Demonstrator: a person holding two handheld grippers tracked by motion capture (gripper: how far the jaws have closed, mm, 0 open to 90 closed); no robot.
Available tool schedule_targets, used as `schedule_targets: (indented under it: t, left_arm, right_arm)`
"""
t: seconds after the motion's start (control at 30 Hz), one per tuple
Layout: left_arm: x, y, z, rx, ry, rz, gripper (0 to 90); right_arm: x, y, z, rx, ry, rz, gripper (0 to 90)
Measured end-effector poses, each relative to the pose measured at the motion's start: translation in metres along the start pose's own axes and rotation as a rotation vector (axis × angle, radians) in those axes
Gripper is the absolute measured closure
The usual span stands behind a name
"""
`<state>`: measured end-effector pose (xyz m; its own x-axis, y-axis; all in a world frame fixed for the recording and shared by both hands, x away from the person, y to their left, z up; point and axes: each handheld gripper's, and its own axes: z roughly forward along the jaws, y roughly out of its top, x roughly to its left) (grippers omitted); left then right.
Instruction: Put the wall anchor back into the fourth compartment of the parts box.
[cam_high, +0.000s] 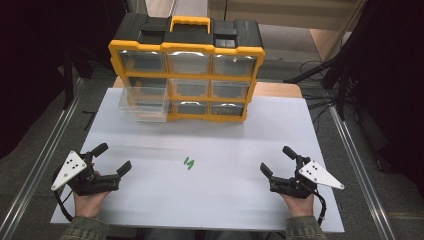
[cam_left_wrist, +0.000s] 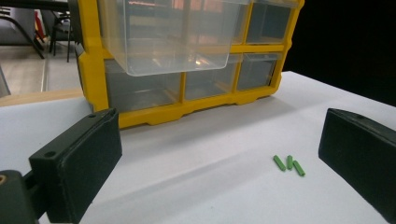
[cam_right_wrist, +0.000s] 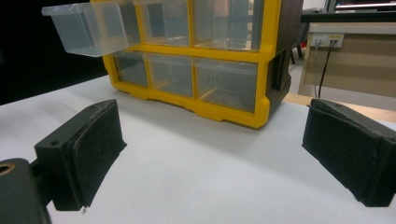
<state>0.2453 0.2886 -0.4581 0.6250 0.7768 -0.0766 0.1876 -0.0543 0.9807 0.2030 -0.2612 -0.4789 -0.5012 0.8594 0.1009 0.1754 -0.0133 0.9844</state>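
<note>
Flanking the green pieces (cam_high: 188, 163) on the worktop (cam_high: 225, 195), left tool (cam_high: 114, 158) and right tool (cam_high: 275, 161) rest jaws apart, probably ready; beyond the pieces, the organiser's (cam_high: 186, 70) clear drawer (cam_high: 144, 104) stands pulled out.

right claw (cam_right_wrist: 212, 158): jaws wide apart, empty | yellow organizer (cam_right_wrist: 205, 60) ahead | clear drawer (cam_right_wrist: 86, 28) pulled out

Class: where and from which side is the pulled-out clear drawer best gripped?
Grip the clear drawer by its front wall, approaching from the table side. It juts from the yellow organiser's left column, open top exposed, so one jaw can go inside, one outside.
</note>
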Motion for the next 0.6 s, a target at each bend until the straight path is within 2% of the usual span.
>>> schedule_targets:
  t: [0.27,0.53,0.6]
  left_arm:
    - [-0.002,-0.001,0.002,0.017,-0.006,0.011,0.0]
    - [-0.0025,-0.001,0.0018,0.017,-0.008,0.007,0.0]
    - [-0.0025,0.0002,0.0019,0.031,-0.012,0.004,0.0]
  right_arm:
    - [-0.0008,0.0006,-0.0011,-0.006,0.0,0.004,5.6]
    - [0.0003,0.0001,0.0002,0.002,0.007,0.004,5.6]
    - [0.0006,0.0,0.0005,0.002,0.01,0.002,5.6]
